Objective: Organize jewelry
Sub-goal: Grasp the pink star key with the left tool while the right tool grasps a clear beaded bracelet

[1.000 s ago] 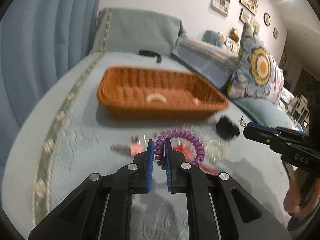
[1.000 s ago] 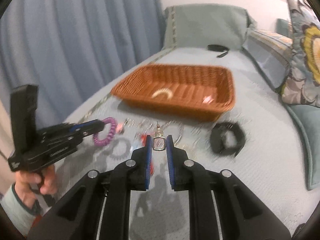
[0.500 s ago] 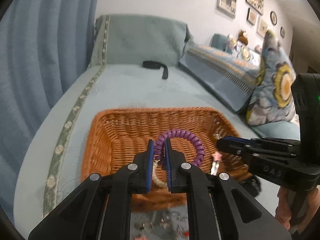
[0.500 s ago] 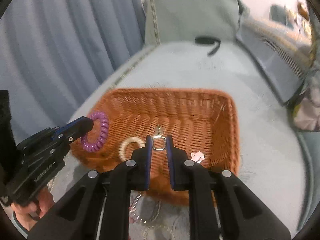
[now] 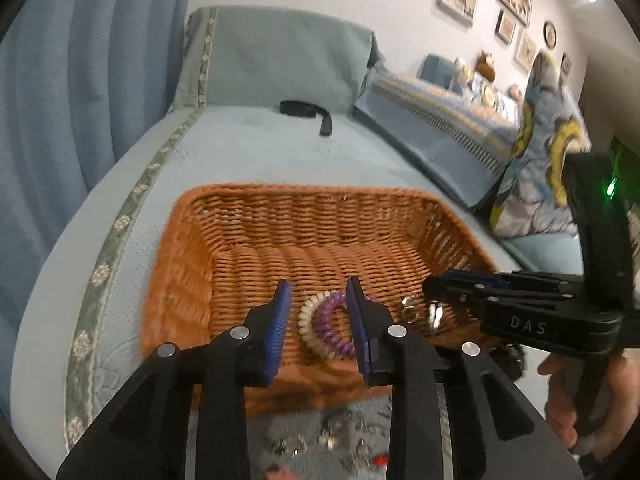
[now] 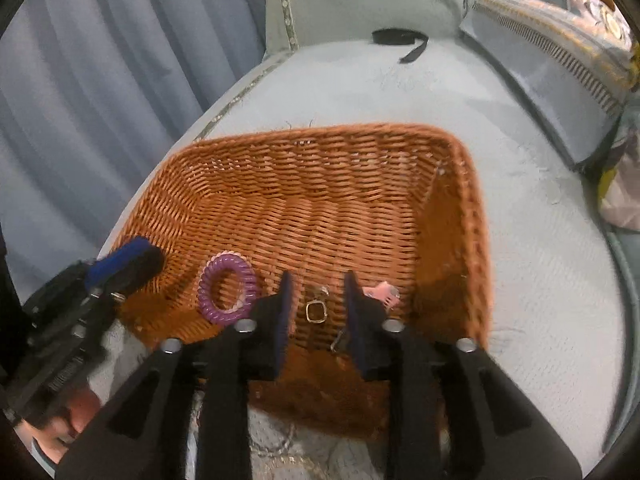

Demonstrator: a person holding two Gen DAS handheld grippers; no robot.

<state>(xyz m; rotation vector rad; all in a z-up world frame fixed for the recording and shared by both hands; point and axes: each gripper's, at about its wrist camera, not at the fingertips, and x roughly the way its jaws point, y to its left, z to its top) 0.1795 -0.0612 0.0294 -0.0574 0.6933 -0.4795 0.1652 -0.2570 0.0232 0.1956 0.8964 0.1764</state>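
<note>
The pale blue-green quilted bed [image 5: 248, 152] carries everything, and a rectangular orange-brown wicker basket [image 6: 304, 184] sits on it in the middle of both views. Far behind the basket a black strap [image 5: 306, 110] lies near the headrest cushion.

The left claw [image 5: 316, 312] hangs over the near left part of the basket. Its jaws are opening and nothing is pressed between the blue pads. The purple spiral coil bracelet [image 5: 330, 326] lies on the basket floor below the gap, partly over a cream spiral coil bracelet [image 5: 306, 330].

The right claw [image 6: 318, 312] hangs over the near middle of the basket. Its jaws are also opening and hold nothing. Below them on the weave lies a small earring with a square gold frame [image 6: 316, 312], and just to its right a small pink clip [image 6: 382, 292].

On the bed, nearer than the basket, more small jewelry pieces [image 5: 332, 436] are scattered; the view there is blurred, so I cannot tell what each one is.

The step in hand seems to be the release into the basket. To do it well, the jaws should open fully before the claws go up, so the coil does not catch on a pad. Then lift straight and go back over the near rim without touching it.
</note>
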